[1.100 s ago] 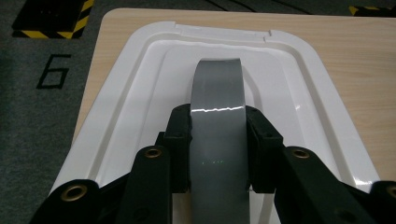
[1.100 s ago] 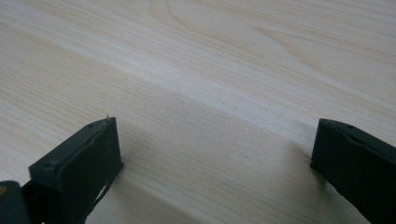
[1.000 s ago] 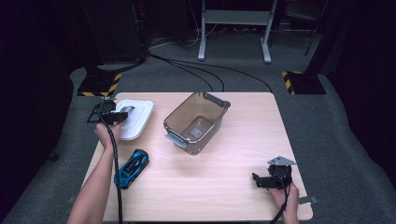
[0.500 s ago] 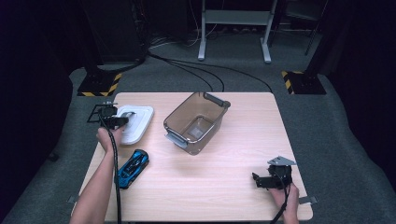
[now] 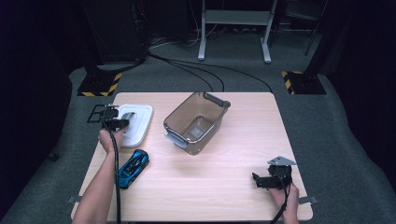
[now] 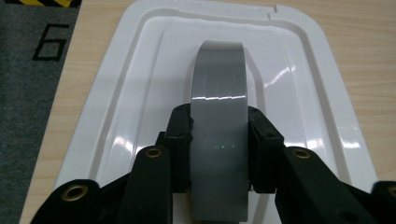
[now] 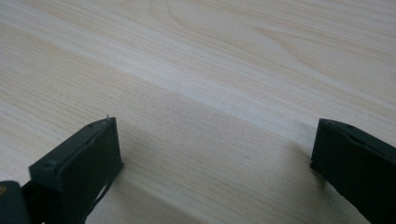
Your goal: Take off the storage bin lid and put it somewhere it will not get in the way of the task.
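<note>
Writing is scarce: a black "6" (image 6: 51, 43) on the grey floor mat beside the table edge, at ten o'clock in the left gripper view, and nothing legible on the lid itself. White lid (image 5: 140, 122) lies flat at the table's (image 5: 224, 186) ten o'clock corner, its long axis running roughly six to twelve in the high view. Its grey handle (image 6: 218, 116) follows that same axis. Left gripper (image 6: 218, 135) is clamped on the handle, a pad pressed to each side. Right gripper (image 7: 212, 154) rests at five o'clock with jaws spread wide over bare wood.
</note>
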`<state>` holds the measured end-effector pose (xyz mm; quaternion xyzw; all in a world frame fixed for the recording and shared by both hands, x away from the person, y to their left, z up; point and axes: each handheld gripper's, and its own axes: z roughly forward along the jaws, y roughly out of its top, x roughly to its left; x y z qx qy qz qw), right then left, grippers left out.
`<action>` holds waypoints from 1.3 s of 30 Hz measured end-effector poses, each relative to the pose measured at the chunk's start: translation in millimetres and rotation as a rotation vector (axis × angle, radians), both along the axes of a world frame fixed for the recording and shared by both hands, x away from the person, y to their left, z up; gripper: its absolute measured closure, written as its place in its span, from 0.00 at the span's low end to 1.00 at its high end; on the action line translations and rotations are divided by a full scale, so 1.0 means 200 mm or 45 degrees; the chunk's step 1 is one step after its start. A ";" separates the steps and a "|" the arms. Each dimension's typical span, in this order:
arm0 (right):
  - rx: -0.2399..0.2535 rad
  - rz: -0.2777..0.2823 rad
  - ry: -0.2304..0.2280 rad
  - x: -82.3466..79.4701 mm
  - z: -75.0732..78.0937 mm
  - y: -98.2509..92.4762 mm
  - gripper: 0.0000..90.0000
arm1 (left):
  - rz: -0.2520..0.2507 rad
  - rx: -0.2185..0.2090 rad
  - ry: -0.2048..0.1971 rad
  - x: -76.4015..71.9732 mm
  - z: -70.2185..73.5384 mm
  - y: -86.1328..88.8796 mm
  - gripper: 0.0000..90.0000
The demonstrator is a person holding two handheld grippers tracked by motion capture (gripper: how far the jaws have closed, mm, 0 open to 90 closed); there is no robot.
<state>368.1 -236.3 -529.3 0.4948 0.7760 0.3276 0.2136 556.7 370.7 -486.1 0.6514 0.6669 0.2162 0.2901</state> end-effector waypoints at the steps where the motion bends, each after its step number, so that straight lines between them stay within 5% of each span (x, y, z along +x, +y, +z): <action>1: 0.002 -0.002 0.002 0.00 0.00 0.00 0.01 | -0.009 0.004 0.009 0.00 -0.01 0.00 0.74; 7: -0.001 0.001 0.000 0.00 0.00 0.00 0.01 | -0.046 0.005 0.025 0.00 -0.05 0.01 0.73; 14: 0.000 -0.001 0.001 0.00 0.00 0.00 0.01 | -0.092 -0.034 0.054 -0.02 -0.04 0.02 0.44; 19: 0.000 0.000 0.001 0.00 0.00 0.00 0.01 | -0.153 -0.051 0.017 -0.06 0.03 0.03 0.24; 33: 0.000 0.000 0.001 0.00 0.00 0.00 0.01 | -0.322 0.040 -0.057 -0.22 0.15 -0.05 0.10; 39: 0.000 0.000 0.001 0.00 0.00 0.00 0.01 | -0.390 0.049 -0.015 -0.28 0.17 -0.10 0.02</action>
